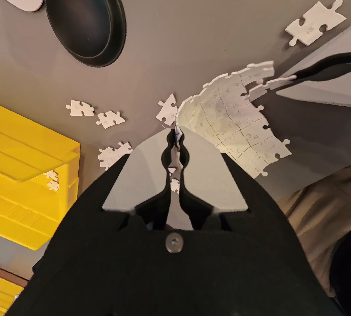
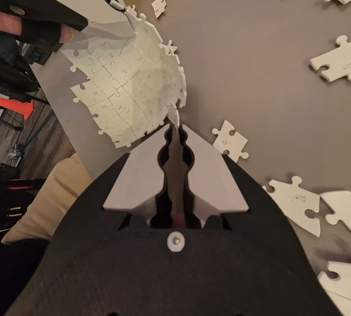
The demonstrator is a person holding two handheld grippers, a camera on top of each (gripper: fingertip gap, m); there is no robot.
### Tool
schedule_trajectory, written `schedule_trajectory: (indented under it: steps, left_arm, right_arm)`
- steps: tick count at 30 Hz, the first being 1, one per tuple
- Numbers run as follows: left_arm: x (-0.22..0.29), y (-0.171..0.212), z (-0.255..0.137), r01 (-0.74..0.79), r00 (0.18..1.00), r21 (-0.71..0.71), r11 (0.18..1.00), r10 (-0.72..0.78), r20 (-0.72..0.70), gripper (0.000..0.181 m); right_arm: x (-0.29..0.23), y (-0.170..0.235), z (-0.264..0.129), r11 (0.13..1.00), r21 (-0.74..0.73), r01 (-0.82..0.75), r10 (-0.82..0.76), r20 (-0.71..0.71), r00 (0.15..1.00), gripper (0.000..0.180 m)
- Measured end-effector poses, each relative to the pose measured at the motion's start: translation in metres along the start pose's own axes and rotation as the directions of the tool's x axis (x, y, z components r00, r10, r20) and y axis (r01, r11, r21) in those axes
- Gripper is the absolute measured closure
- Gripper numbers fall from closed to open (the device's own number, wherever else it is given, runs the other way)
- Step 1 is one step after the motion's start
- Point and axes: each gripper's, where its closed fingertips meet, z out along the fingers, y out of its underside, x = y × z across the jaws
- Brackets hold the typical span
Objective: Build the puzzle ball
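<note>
A partly built puzzle ball, a curved white shell of joined pieces [image 1: 237,135], is held above the grey table [image 1: 190,31]. My left gripper [image 1: 177,132] is shut on the shell's near edge. My right gripper [image 1: 293,77] comes in from the right, shut on a single white piece [image 1: 266,86] that meets the shell's far edge. In the right wrist view, my right gripper [image 2: 175,128] pinches that piece [image 2: 175,115] against the rim of the shell [image 2: 123,82]. The left gripper [image 2: 121,7] grips the shell's opposite edge at the top left.
A black bowl [image 1: 85,16] stands on the table, with a yellow bin [image 1: 34,164] at the left. Loose white pieces lie around: one at the far right [image 1: 315,23], two at the middle left [image 1: 81,108], and several near my right gripper [image 2: 230,141] [image 2: 296,204]. The left gripper's tips are roughly 11 cm from the right gripper's.
</note>
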Motion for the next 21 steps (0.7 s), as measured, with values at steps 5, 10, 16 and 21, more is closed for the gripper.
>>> schedule_trajectory:
  steps: [5,10,16,21]
  left_arm:
    - [0.0,-0.001,0.0,-0.002,1.0,0.0,1.0,0.002,0.003,0.178]
    - [0.001,-0.003,-0.001,-0.013,1.0,0.006,1.0,0.013,0.011,0.178]
    - [-0.001,-0.003,-0.002,-0.011,1.0,0.02,1.0,0.011,0.021,0.178]
    - [-0.001,-0.003,-0.002,-0.017,1.0,0.022,1.0,0.017,0.025,0.178]
  right_arm:
    - [-0.001,-0.003,-0.005,1.0,0.012,0.018,-0.018,-0.005,1.0,0.163]
    - [0.003,-0.018,-0.021,0.995,0.053,0.078,-0.078,-0.019,0.997,0.156]
    - [0.007,-0.036,-0.013,0.981,0.025,0.191,-0.19,-0.026,0.981,0.156]
    - [0.005,-0.047,0.0,0.976,-0.037,0.214,-0.212,0.049,0.976,0.159]
